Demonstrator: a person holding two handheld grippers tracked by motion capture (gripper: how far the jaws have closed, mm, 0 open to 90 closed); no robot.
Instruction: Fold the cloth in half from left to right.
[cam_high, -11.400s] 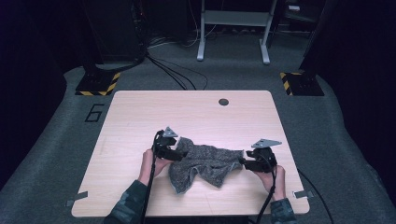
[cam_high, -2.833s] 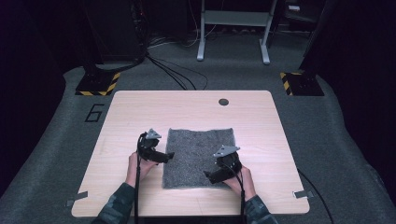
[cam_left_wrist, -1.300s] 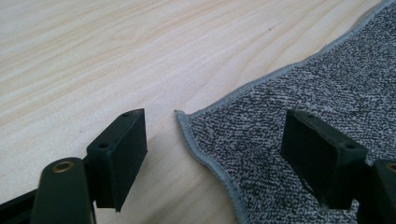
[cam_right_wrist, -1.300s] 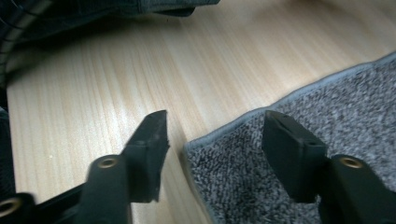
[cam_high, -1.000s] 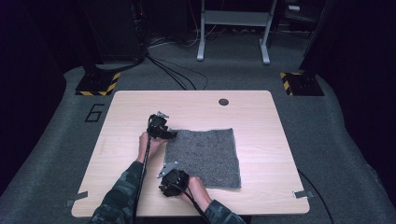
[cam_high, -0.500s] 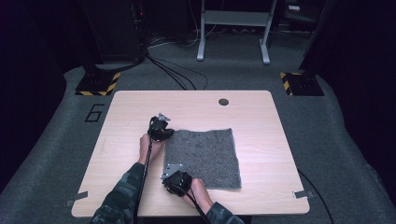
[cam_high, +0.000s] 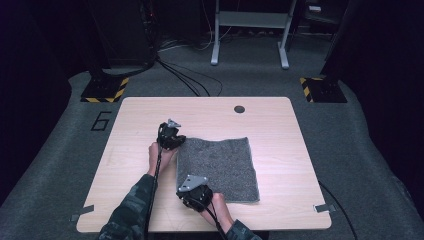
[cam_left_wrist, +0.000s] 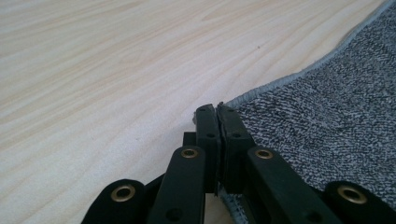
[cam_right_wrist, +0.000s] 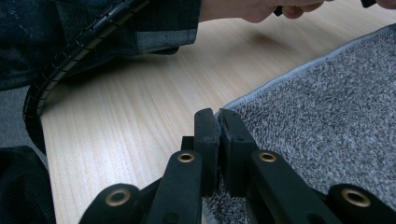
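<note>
A grey cloth (cam_high: 220, 165) lies flat on the light wooden table (cam_high: 280, 125). My left gripper (cam_high: 176, 142) sits at the cloth's far left corner. In the left gripper view the left gripper (cam_left_wrist: 217, 108) is shut, with the hemmed corner of the cloth (cam_left_wrist: 327, 102) pinched between its jaws. My right gripper (cam_high: 184, 193) sits at the near left corner. The right gripper view shows the right gripper (cam_right_wrist: 216, 112) shut on that corner of the cloth (cam_right_wrist: 327, 107), which lifts slightly off the wood.
A small dark round hole (cam_high: 239, 108) marks the table near its far edge. The left forearm's sleeve and cable (cam_right_wrist: 93, 28) cross close above the right gripper. Bare wood lies left of the cloth. Cables and striped feet are on the floor beyond.
Both hands have gone from the cloth's sides to its left edge. Over the last second the right gripper has crept a little to the right; the left hand has stayed put.
</note>
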